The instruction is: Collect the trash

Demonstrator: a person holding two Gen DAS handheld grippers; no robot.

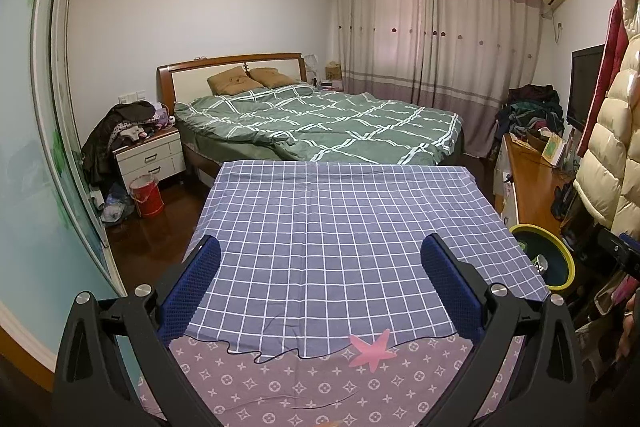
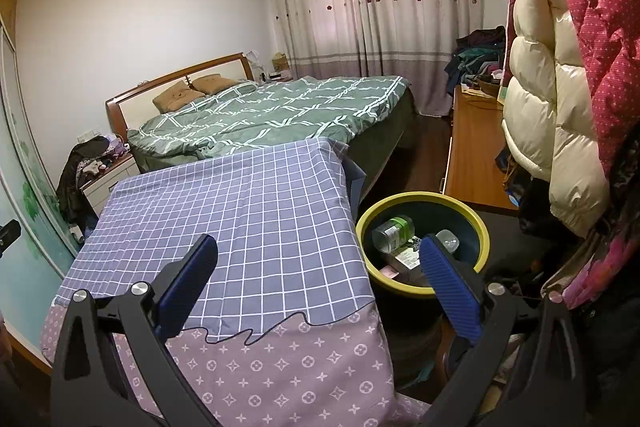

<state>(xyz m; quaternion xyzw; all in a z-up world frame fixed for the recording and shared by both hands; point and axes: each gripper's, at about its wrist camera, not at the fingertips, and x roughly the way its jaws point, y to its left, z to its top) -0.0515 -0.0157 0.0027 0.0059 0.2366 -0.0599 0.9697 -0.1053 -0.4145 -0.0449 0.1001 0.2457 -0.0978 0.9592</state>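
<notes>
The left tongs hang wide apart and empty over the checked cloth covering the desk. The right tongs are spread open too, holding nothing, their left finger over the cloth and their right finger over the yellow-rimmed bin just beside the desk. A clear bottle and cartons lie inside it.

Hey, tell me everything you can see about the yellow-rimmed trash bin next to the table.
The trash bin is round, with a yellow rim and dark inner and outer walls, probably plastic. It stands upright and lidless, right of the cloth-covered table. Inside lie a clear bottle with a green label, a second clear bottle and a printed box. Its base is hidden.
</notes>
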